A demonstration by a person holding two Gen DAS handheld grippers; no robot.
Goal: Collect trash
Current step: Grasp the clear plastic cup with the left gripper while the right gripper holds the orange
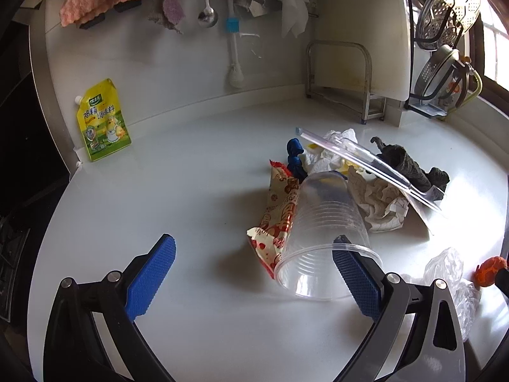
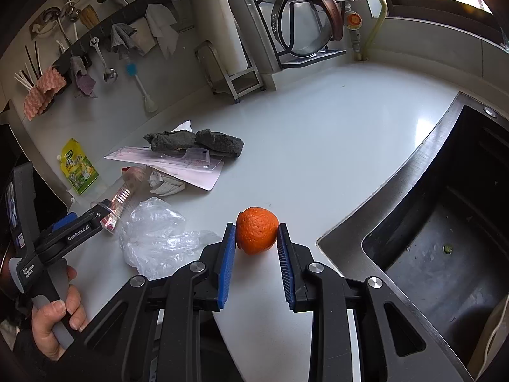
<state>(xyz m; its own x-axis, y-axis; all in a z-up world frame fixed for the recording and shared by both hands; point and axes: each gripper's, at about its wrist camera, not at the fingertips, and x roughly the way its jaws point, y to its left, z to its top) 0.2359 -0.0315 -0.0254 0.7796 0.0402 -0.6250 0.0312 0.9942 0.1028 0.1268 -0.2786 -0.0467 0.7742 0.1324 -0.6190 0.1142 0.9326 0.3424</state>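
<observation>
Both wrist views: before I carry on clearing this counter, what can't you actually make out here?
- Left wrist view: the heap behind the clear cup; the red wrapper, tissue and blue item overlap, so what lies under them is hidden.
- Left wrist view: the orange peel is cut off by the frame edge.
- Right wrist view: the right gripper pads flank the peel; firm contact unclear.
- Right wrist view: the sink interior is dark; the green speck is too small.

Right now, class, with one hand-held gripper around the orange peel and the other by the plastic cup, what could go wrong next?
1. The orange peel is round and held only at the pad tips of the right hand-held gripper; it may slip and roll toward the sink.
2. One finger of the open left hand-held gripper is at the rim of the tipped cup; closing may push it away or crush it.
</observation>
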